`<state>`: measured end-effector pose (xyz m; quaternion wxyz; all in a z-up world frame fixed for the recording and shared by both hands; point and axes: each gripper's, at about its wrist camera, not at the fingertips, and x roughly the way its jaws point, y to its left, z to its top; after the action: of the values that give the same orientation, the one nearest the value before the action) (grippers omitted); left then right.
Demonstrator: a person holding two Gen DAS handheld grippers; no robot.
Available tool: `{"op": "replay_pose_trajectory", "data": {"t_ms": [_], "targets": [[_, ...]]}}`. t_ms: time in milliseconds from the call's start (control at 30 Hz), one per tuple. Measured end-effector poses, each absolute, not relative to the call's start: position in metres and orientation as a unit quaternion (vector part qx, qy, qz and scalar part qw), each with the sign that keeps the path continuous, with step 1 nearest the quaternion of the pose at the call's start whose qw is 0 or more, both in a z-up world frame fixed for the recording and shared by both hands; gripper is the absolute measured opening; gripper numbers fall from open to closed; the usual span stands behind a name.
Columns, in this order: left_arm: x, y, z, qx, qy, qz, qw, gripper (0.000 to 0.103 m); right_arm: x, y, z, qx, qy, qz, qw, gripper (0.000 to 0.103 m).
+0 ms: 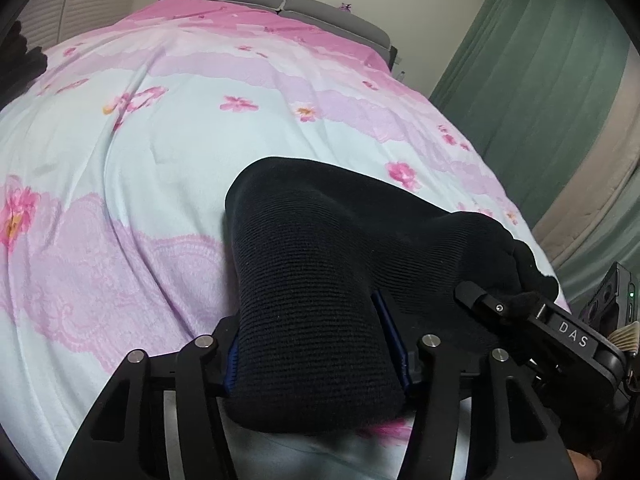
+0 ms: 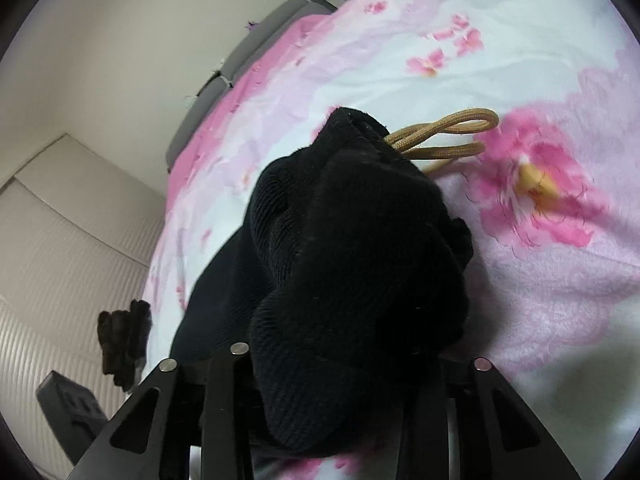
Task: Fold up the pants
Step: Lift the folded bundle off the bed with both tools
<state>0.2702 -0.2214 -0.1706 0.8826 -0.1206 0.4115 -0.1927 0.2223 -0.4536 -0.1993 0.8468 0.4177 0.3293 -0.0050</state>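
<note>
Where visible, pants [image 1: 320, 280] fill both grippers.

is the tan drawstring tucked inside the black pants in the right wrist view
No: the tan drawstring sticks out of the bunched black pants and lies on the floral bedspread.

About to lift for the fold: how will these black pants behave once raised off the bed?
The black pants look floppy: the ribbed knit bunches and should sag between grips. Probably not slippery, given the texture. The tan drawstring will likely dangle.
</note>
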Motion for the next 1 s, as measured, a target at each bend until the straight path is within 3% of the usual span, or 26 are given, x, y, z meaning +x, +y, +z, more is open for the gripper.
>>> {"op": "replay_pose_trajectory", "data": {"t_ms": [367,500,867,1000], "targets": [[0.261,-0.196,-0.096,-0.13,0.37,-0.202,0.898,0.052,0.217,-0.434,-0.124,0.398,0.282,0.028,0.873,0.033],[0.263,-0.186,-0.098,-0.124,0.376,-0.196,0.897,0.052,0.217,-0.422,-0.109,0.389,0.276,0.036,0.878,0.033],[0.274,-0.166,-0.163,-0.114,0.412,-0.172,0.888,0.053,0.236,-0.404,-0.188,0.43,0.338,0.037,0.836,0.034],[0.274,-0.17,-0.166,-0.107,0.41,-0.171,0.89,0.057,0.238,-0.406,-0.197,0.428,0.347,0.023,0.834,0.045]]}}
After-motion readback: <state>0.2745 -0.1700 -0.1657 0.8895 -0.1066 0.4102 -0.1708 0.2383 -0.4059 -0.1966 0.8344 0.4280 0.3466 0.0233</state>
